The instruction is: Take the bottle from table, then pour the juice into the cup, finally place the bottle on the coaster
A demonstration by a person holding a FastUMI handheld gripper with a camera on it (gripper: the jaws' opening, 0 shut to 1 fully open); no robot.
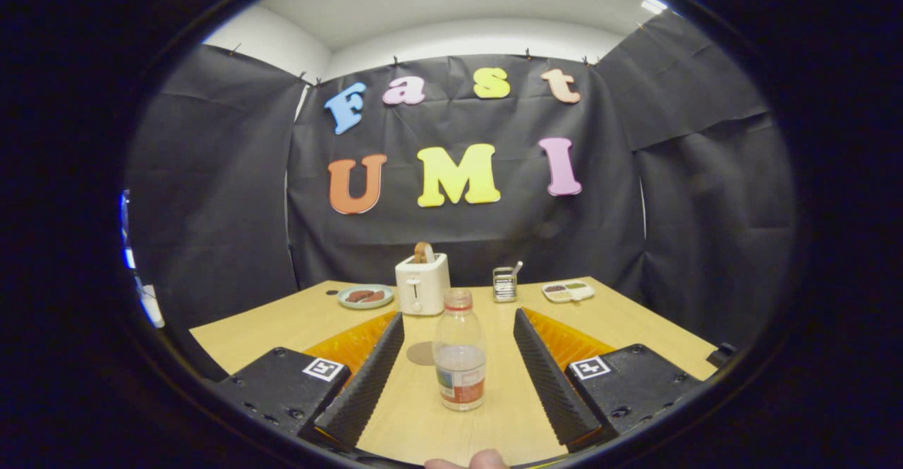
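A clear plastic bottle (459, 351) with a reddish cap and a label stands upright on the wooden table (635, 328), between my two fingers. My gripper (458, 317) is open, its fingers wide on either side of the bottle and not touching it. A round brown coaster (422, 353) lies flat on the table just left of the bottle, partly hidden behind it and the left finger.
A white toaster (422, 284) with bread in it stands beyond the bottle. A plate with food (365, 296) sits to its left. A small metal grater (504, 285) and a white divided dish (568, 290) sit to the right. A fingertip (469, 460) shows below.
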